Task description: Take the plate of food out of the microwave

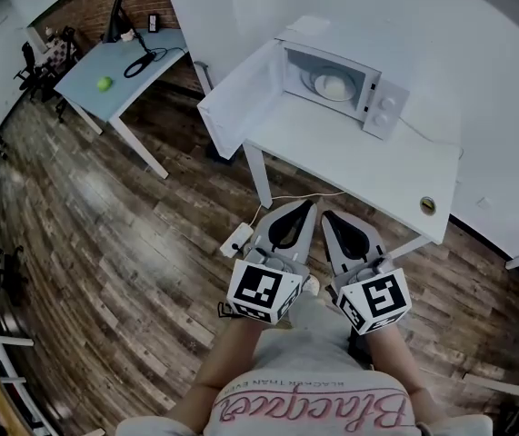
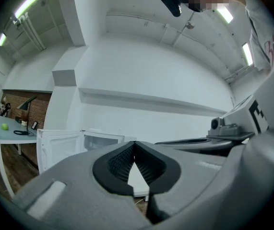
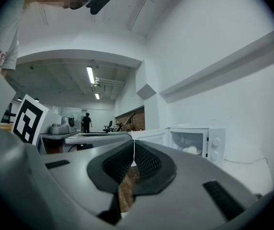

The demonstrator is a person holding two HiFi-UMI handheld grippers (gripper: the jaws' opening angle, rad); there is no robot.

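The microwave (image 1: 382,107) sits at the back of the bench (image 1: 350,157), with its door (image 1: 239,98) swung open to the left, past the bench edge. The plate of food (image 1: 332,86) lies inside it. A small disc (image 1: 427,205) lies near the bench's front right corner. Before the bench, well apart from the microwave, the left claw (image 1: 305,204) hangs just beside the right claw (image 1: 328,215). Left of them a power strip (image 1: 237,240) lies on the floor (image 1: 104,243). At far left, a second bench (image 1: 86,73) carries a desk lamp (image 1: 117,16) and a small ball (image 1: 104,84).

The right gripper (image 3: 134,147), jaws together and empty, faces the open microwave (image 3: 194,145).
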